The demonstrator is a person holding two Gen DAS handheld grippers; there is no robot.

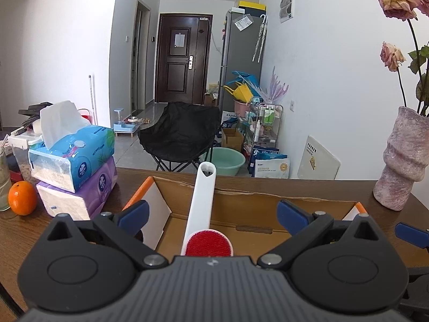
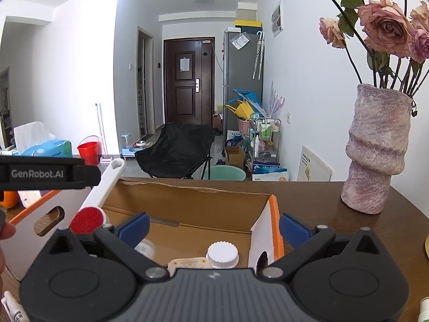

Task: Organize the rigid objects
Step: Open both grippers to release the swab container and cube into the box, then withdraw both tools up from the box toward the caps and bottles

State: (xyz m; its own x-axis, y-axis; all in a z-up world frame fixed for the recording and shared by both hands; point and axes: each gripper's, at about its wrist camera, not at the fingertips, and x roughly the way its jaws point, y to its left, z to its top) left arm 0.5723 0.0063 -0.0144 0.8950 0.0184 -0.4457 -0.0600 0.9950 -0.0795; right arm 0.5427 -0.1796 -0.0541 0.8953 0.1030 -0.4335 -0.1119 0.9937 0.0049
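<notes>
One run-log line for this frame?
left tool: open | right tool: open | lint brush: propped in cardboard box | white-capped bottle: inside box

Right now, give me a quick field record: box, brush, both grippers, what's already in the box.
box: open cardboard box on the wooden table
brush: white handle, red head, leaning on the box's far wall
left gripper: open, brush between its fingers, not clamped
right gripper: open, over the box
in box: white-capped bottle, cream plastic part
</notes>
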